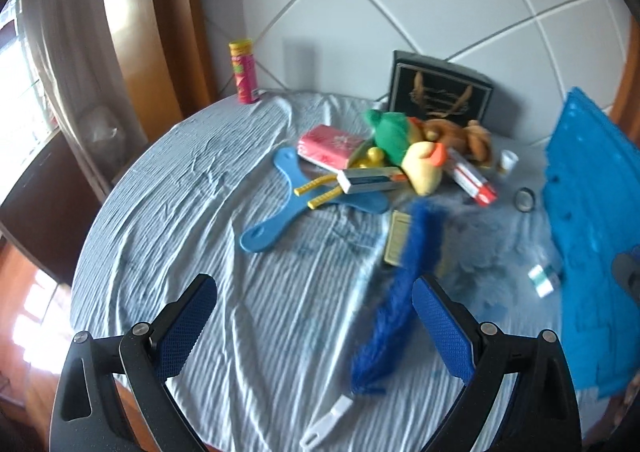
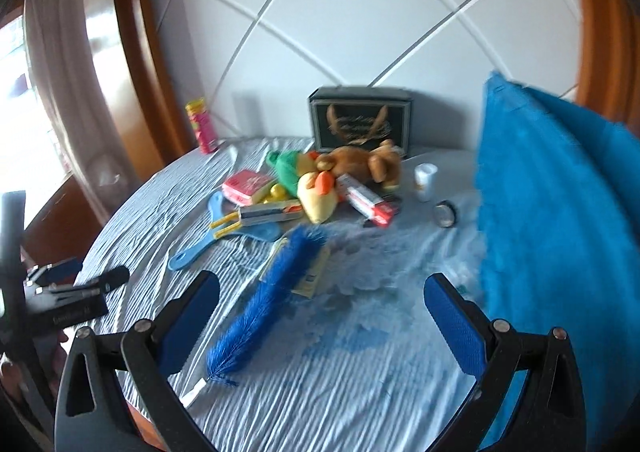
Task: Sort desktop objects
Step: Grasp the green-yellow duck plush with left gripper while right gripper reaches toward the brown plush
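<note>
black box (image 2: 360, 120), gold writing illegible

A brush (image 2: 266, 304) lies slantwise near the table's (image 2: 360, 380) middle, its far end over a card (image 2: 314, 272). Behind it sits a heap: a paddle (image 2: 200, 248) at the left, two cartons (image 2: 272, 212), a pack (image 2: 246, 184), plush toys (image 2: 360, 162). A box (image 2: 360, 120) stands at the back edge, a can (image 2: 202, 126) at the back left corner, a cup (image 2: 425, 177) and tape roll (image 2: 446, 214) right.

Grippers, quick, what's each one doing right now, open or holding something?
Left claw: open, holding nothing, above the blue brush.
Right claw: open, holding nothing.
</note>
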Available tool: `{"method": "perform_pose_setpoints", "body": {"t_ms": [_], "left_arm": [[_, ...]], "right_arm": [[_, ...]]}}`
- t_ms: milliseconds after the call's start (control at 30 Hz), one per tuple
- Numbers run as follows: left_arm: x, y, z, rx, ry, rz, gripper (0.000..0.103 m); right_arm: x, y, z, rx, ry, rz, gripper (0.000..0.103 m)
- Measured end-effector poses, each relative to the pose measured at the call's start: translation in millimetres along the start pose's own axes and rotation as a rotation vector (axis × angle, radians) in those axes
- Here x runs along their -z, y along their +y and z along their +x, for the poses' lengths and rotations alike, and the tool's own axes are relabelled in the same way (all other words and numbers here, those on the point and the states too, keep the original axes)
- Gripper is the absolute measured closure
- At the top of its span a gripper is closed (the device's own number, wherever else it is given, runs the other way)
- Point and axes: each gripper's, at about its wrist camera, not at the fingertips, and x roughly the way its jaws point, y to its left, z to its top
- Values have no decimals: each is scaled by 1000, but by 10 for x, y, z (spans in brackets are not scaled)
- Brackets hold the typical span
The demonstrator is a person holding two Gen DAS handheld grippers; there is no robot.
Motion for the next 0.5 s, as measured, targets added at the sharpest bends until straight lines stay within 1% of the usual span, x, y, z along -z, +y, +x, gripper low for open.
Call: {"method": "perform_pose_setpoints", "body": {"t_ms": [133, 200, 267, 400, 500], "left_arm": [[-97, -6, 217, -33, 22, -3, 4], [-147, 18, 324, -31, 35, -19, 4], [-222, 30, 440, -19, 49, -29, 4], [-431, -15, 617, 4, 44, -3, 4], [-616, -67, 754, 35, 40, 28, 4]], "right_arm": [[-74, -126, 484, -33, 64, 17, 0], [-102, -153, 666, -63, 104, 25, 0], [-151, -146, 827, -66, 133, 8, 0], [-248, -158, 956, -59, 139, 15, 0], [-302, -204, 1017, -25, 140, 35, 0]]}}
